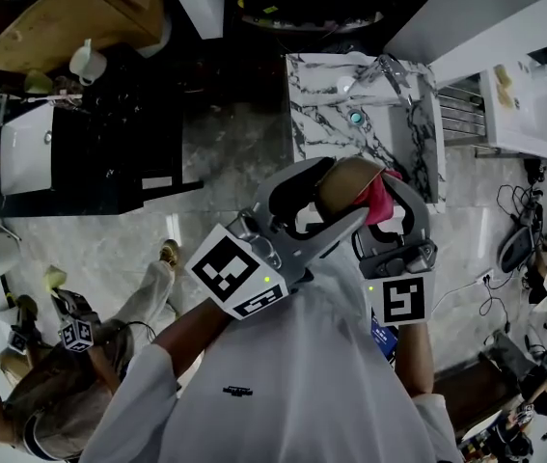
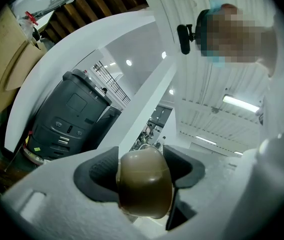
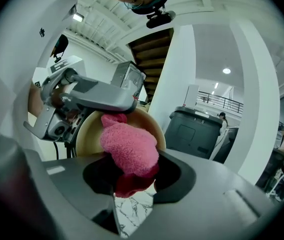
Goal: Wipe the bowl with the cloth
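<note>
A white marble counter with grey veins [image 1: 316, 114] and a sunken basin is standing beyond the person, whose white shirt [image 1: 283, 384] is filling the lower part of the head view. The person is holding both tools up in the air in front of the chest, by the counter's near edge. The left gripper [image 2: 143, 170] is clamping its two dark-padded jaws on the wall of a round, glossy brown bowl [image 1: 345, 181]. The bowl is hanging in the air on its side, with its pale inside facing the other tool. The right gripper [image 3: 131, 176] is pinching a fluffy pink cloth [image 3: 129, 149] between its jaws. The free bunch of the cloth is pressing against the inside of the bowl.
</note>
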Demonstrator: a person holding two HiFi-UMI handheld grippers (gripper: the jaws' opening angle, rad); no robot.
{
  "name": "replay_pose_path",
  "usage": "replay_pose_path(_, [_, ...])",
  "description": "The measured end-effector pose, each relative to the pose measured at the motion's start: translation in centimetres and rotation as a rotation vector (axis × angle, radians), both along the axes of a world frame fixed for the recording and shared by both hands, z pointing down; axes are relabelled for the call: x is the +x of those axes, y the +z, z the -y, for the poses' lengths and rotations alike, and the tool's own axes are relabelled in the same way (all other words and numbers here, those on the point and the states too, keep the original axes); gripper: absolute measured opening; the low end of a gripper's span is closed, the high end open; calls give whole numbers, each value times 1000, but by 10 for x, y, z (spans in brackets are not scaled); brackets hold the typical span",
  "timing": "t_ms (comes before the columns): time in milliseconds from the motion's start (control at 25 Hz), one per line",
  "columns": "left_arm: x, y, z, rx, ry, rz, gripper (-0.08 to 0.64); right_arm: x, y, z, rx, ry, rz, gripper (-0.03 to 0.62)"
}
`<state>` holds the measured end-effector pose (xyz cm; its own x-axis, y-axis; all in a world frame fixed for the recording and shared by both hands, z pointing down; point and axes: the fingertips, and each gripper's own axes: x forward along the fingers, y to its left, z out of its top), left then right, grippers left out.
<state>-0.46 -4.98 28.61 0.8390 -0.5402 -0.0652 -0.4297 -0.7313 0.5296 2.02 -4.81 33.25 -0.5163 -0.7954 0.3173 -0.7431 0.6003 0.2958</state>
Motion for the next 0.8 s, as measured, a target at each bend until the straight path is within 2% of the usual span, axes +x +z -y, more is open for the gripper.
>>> replay_pose_path(160, [-4, 0, 6, 4, -24, 6, 284, 2, 9, -5, -32, -19, -40, 152])
replay_pose_path(240, [-6, 1, 8, 4, -34, 12, 284, 3, 10, -8, -45, -14, -21, 150])
replay_pose_path(400, [-9, 0, 10, 21, -46, 32, 284, 10, 6, -9, -49, 36, 86, 150])
replay_pose_path(800, [-19, -6, 11, 54, -71, 48, 284, 52, 16, -3, -48, 171, 65, 150])
